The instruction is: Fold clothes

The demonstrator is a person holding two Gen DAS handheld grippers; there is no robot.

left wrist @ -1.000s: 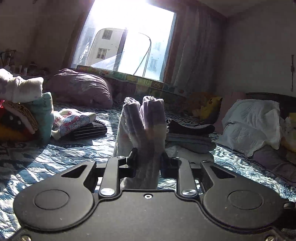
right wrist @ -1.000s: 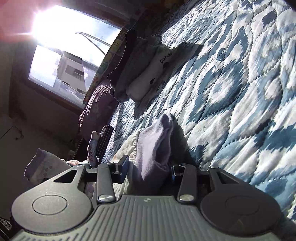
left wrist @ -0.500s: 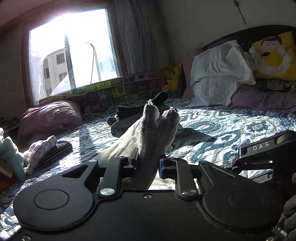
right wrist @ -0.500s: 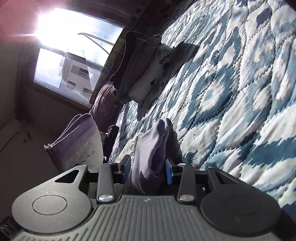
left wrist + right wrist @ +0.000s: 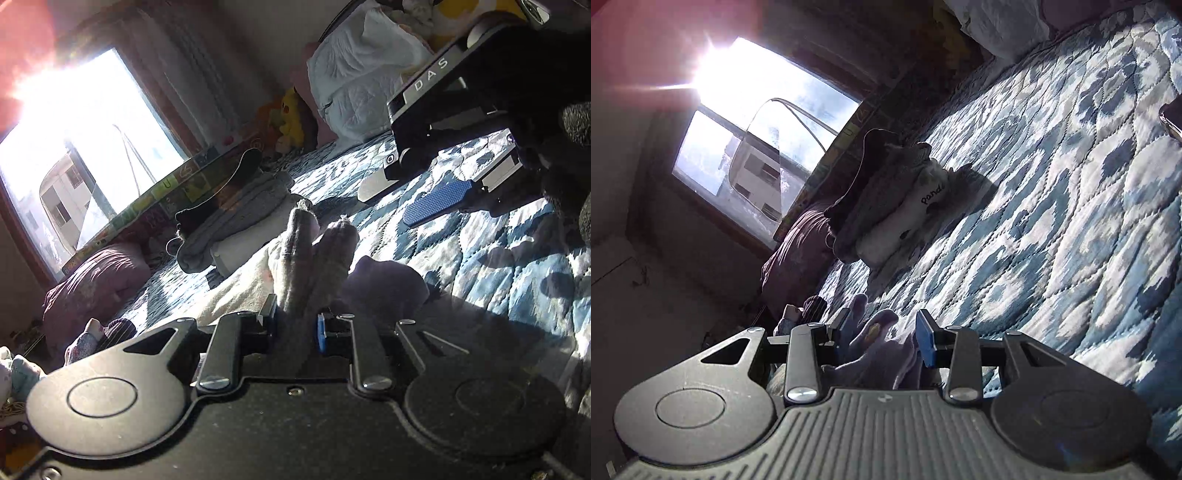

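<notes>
Since a moment ago the right gripper (image 5: 882,334) has opened; its jaws now stand apart with the garment (image 5: 882,354) lying loose between them. Left gripper (image 5: 293,325) is clamped on the garment's bunched grey end, which sticks up past its jaws above the quilt (image 5: 498,251).

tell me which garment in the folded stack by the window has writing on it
The white one at the bottom: dark handwritten lettering shows on its folded end. The grey one above it and the dark one on top show none.
</notes>
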